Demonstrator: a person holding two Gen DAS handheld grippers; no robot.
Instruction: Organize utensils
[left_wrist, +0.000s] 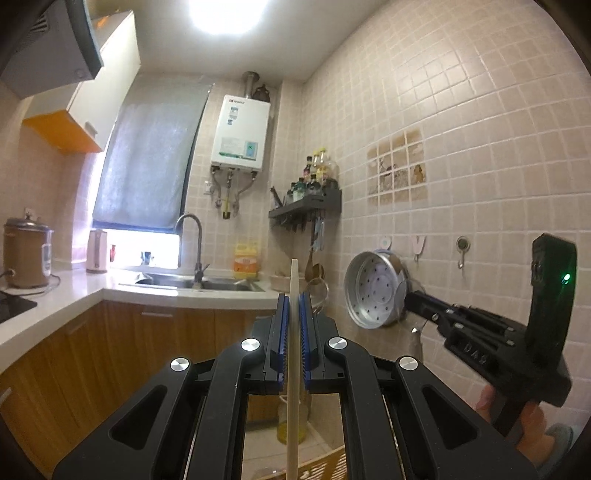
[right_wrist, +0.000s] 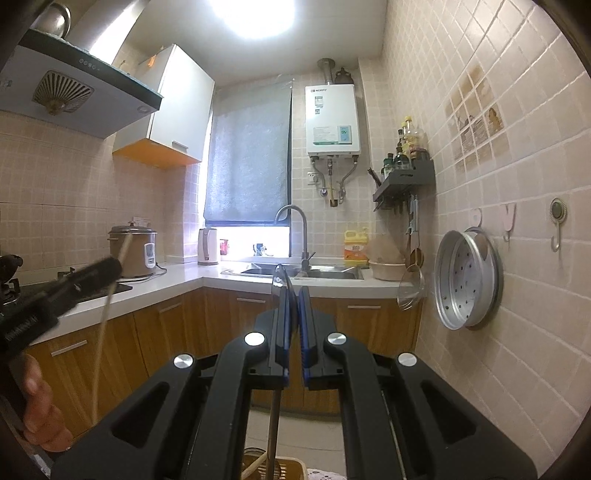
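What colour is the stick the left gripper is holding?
Pale cream, like light wood. The stick shows best in the left wrist view.

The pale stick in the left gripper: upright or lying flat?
Upright. The pale stick runs vertically between the left gripper's closed blue pads, its tip poking above them.

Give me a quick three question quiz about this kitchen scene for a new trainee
1. True or false: the left tool is shut on a pale stick.
2. What does the right tool hold: A) a cup, B) a dark-handled utensil, C) nothing?
3. What round metal thing hangs on the tiled wall?

Key: 1. True. 2. B. 3. A steamer tray with holes.
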